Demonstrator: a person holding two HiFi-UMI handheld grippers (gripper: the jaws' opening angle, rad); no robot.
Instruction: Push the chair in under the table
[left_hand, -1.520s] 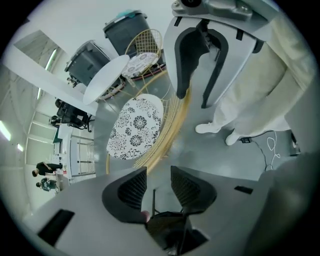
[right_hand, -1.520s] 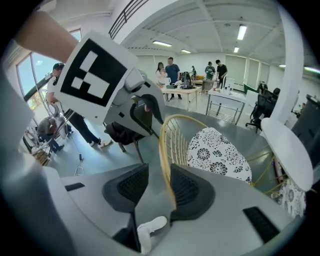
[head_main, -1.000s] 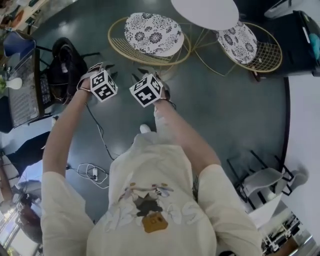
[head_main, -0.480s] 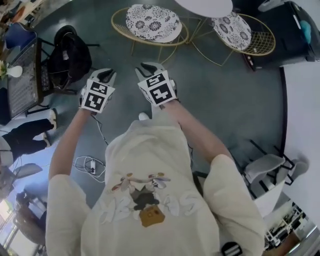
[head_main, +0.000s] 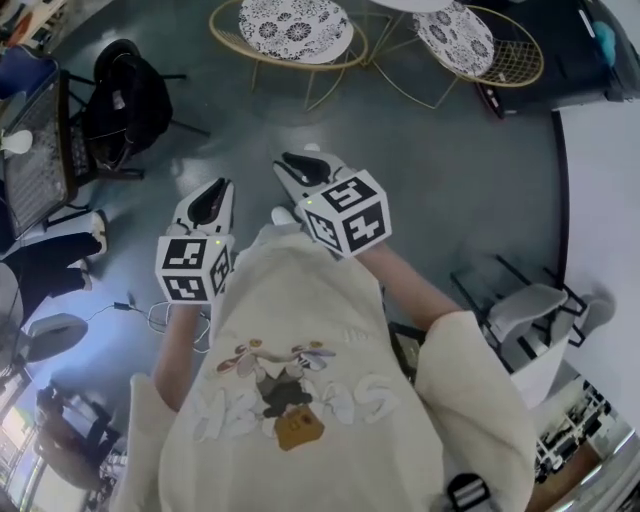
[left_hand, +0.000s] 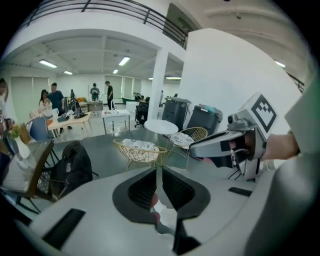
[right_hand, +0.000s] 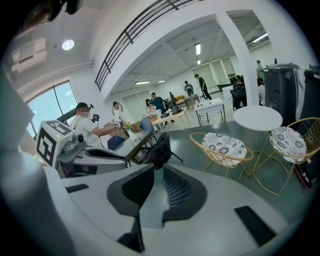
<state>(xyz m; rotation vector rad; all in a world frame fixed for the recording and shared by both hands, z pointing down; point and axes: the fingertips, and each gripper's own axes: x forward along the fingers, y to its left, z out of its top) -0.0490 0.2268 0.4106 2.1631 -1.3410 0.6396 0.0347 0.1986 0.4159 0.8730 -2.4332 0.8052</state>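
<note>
Currently the chair (head_main: 290, 25), a gold wire frame with a patterned cushion, is standing on the grey floor (head_main: 450, 180) well ahead of both grippers, and neither is touching it. The round white table (right_hand: 257, 118) is standing just beyond the chair and to the right as seen from the grippers. The chair seat is sitting beside the tabletop, not beneath it. A second chair (head_main: 470, 35) of the same kind is sitting further right, at the table's other side.

The left gripper (left_hand: 158, 170) is pointing forward and downward. Its jaws have just been closing, and their tips are now meeting with nothing between them. The right gripper (right_hand: 161, 170) is riding just beside it at a similar tilt. Its jaws have just been closing further, a narrow gap is remaining, and nothing is lying in it. A black bag (head_main: 130, 100) is resting on a dark seat off to the left of the left gripper.
</note>
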